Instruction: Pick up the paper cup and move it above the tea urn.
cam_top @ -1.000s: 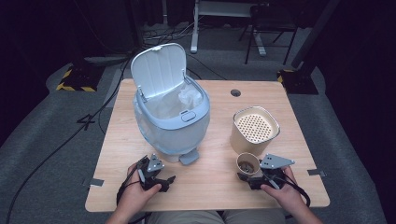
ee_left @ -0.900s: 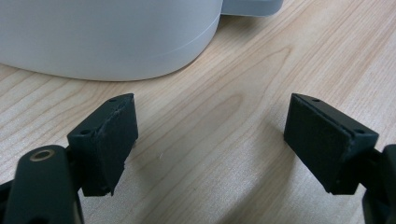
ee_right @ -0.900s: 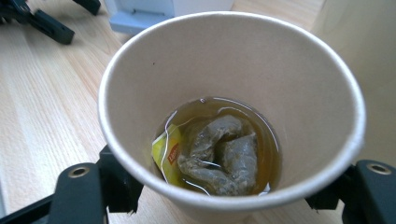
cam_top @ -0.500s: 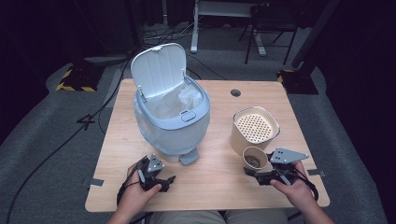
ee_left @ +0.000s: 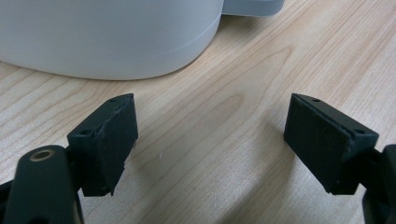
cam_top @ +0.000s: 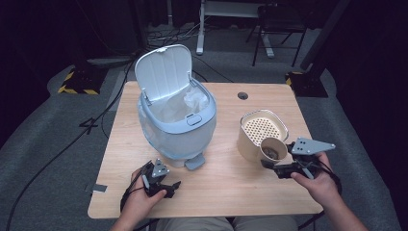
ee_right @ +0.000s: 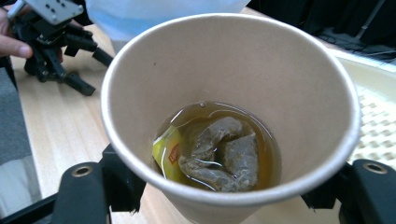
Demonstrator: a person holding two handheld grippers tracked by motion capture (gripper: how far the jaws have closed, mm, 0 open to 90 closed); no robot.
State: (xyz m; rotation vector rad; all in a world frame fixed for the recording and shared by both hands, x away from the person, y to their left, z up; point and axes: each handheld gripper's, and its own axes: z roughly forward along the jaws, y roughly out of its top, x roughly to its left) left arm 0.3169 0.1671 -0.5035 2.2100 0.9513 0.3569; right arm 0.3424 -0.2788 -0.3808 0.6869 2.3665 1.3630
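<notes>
Gripping paper cup (cam_top: pixel 272 149) tilted, right gripper (cam_top: pixel 275 166), left gripper (cam_top: pixel 165 187) wide on table (cam_top: pixel 226 192)

A wooden table (cam_top: pixel 226 185) bears a lidded bin (cam_top: pixel 175 120) and strainer tub (cam_top: pixel 262 132).

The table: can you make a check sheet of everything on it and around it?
Surface: wooden table, bare in front.
Job's things: paper cup holding tea and a used teabag; open bin with a liner; cream strainer tub.
Clutter: nothing seen.
Grippers: left gripper open, resting on the table; right gripper shut on the cup.
Cables: one trails across the floor on the left.
Surroundings: dark room, grey carpet, chair behind.
</notes>
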